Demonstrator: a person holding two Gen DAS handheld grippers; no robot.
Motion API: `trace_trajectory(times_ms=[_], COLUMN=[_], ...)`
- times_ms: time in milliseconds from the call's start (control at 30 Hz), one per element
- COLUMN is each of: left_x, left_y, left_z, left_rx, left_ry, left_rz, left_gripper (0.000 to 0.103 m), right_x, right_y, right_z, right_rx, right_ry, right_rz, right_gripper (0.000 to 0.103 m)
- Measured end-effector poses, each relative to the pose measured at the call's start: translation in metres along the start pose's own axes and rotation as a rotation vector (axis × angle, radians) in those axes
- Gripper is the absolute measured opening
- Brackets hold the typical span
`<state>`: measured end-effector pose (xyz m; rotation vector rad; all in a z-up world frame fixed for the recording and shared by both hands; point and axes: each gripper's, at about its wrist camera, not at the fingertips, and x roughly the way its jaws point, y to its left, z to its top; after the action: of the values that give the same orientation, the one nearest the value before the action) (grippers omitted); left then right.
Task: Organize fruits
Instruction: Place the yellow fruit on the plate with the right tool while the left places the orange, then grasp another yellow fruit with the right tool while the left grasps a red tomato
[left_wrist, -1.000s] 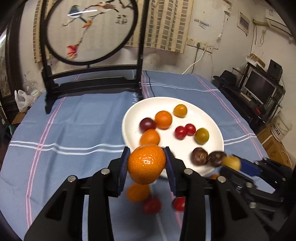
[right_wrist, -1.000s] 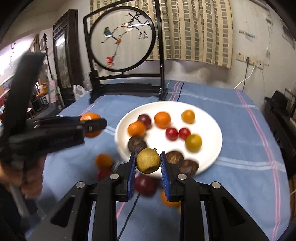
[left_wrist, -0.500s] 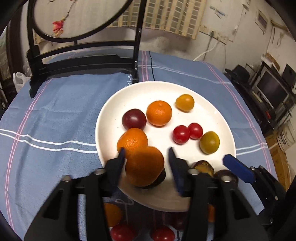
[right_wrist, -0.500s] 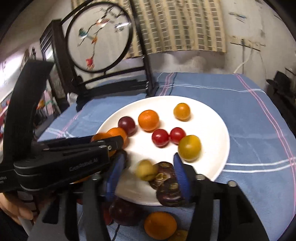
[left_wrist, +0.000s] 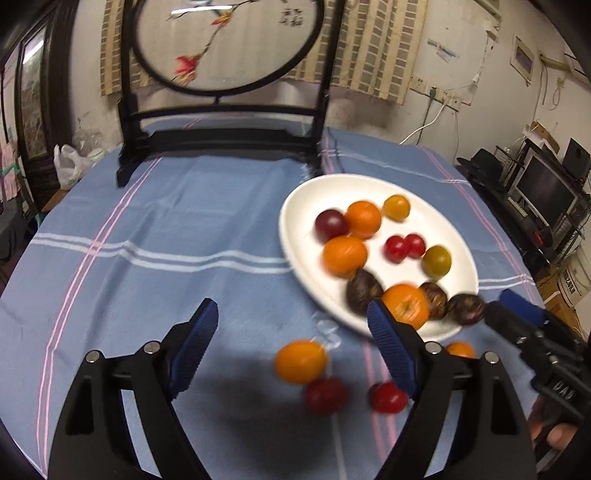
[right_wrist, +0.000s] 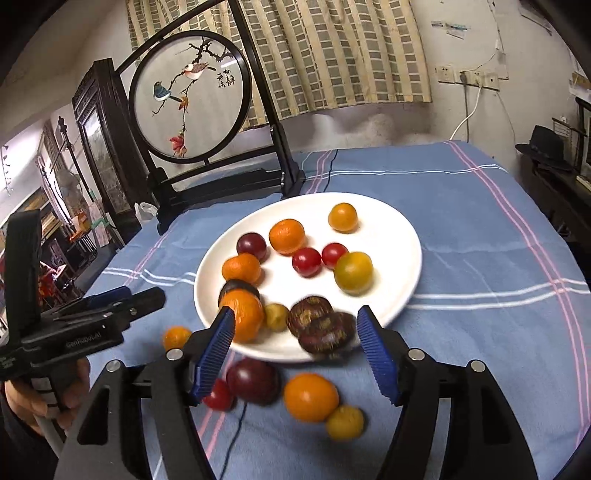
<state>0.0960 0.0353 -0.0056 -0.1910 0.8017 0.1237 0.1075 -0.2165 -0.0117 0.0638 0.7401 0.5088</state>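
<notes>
Both grippers, left gripper (left_wrist: 291, 345) and right gripper (right_wrist: 295, 349), now gape wide and empty. We have just released the mandarin (left_wrist: 405, 305) and yellow fruit (right_wrist: 276, 316) onto the plate (right_wrist: 399, 236); loose fruit remains on the cloth (left_wrist: 166, 240).

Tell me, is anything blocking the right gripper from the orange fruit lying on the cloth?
Nothing visible does. The open right gripper hangs over the orange fruit, with only bare blue cloth around; a plum sits beside it.
</notes>
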Motion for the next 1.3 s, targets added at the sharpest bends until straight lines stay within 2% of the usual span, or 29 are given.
trace_trajectory(times_ms=[300, 467, 600, 800, 933, 1000, 1300], left_x=[0.001, 0.000, -0.001, 0.001, 0.001, 0.000, 0.011], left_y=[0.020, 0.022, 0.020, 0.015, 0.007, 0.001, -0.014], left_z=[-0.027, -0.033, -0.036, -0.040, -0.043, -0.045, -0.061], left_rx=[-0.002, 0.007, 0.025, 0.053, 0.093, 0.120, 0.195], left_ry=[0.011, 0.020, 0.016, 0.031, 0.026, 0.025, 0.091], left_rz=[0.040, 0.045, 0.050, 0.054, 0.055, 0.053, 0.034], left_gripper=[0.085, 0.086, 0.088, 0.089, 0.089, 0.089, 0.089], right_x=[-0.027, -0.021, -0.010, 0.003, 0.015, 0.016, -0.001], right_y=[-0.001, 0.004, 0.008, -0.003, -0.008, -0.007, -0.012], right_z=[-0.032, -0.050, -0.056, -0.060, -0.060, -0.059, -0.057], right_rx=[-0.064, -0.125, -0.162, -0.133, -0.119, -0.125, -0.084], right_ry=[-0.005, 0.066, 0.116, 0.175, 0.209, 0.203, 0.159], right_rz=[-0.086, -0.118, -0.138, -0.159, -0.179, -0.184, -0.167], right_gripper=[0.071, 0.071, 0.060, 0.036, 0.034, 0.026, 0.026])
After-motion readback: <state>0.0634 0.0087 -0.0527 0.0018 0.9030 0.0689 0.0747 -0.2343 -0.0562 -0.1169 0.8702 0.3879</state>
